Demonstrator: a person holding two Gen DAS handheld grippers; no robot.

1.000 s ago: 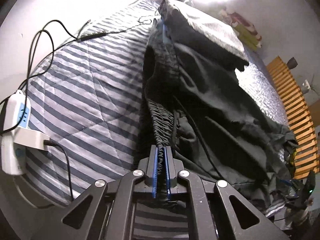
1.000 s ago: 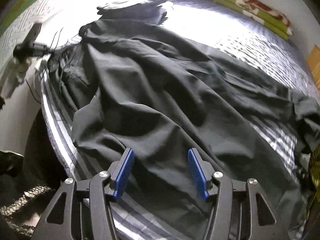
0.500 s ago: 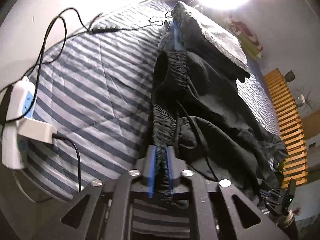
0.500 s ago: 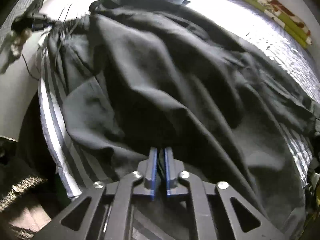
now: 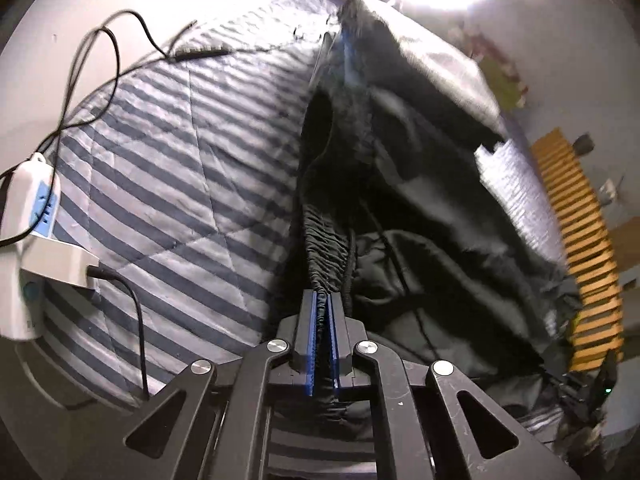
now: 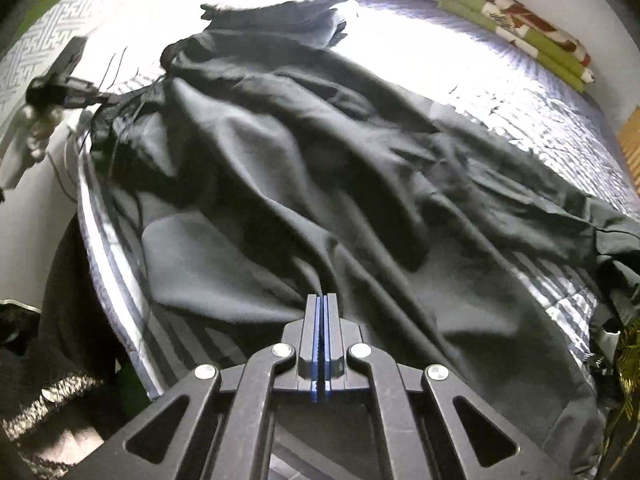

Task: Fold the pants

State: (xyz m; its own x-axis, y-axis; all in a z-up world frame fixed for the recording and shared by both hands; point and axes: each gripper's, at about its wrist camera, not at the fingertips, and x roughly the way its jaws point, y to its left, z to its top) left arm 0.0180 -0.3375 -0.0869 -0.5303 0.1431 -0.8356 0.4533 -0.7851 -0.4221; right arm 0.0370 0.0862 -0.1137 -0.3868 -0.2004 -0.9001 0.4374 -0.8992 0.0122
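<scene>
Black pants (image 6: 320, 168) lie crumpled across a bed with a striped blue-grey cover (image 5: 168, 184). My left gripper (image 5: 322, 300) is shut on the gathered elastic waistband (image 5: 326, 248), which rises taut from between the blue pads. The legs (image 5: 460, 264) trail off to the right in that view. My right gripper (image 6: 321, 300) is shut on a fold of the pants' fabric near the bed's front edge. The left gripper (image 6: 60, 88) shows far left in the right wrist view, holding the waist end.
A white power strip (image 5: 28, 248) with black cables (image 5: 96, 56) lies on the bed's left edge. Folded dark clothes (image 6: 276, 12) are stacked at the far end. A folded green and red blanket (image 6: 520, 28) sits by the wall. A wooden slatted frame (image 5: 580, 240) stands at the right.
My right gripper was open over the fabric, then closed on a fold of the pants. The left gripper kept its hold on the waistband and shifted slightly.
</scene>
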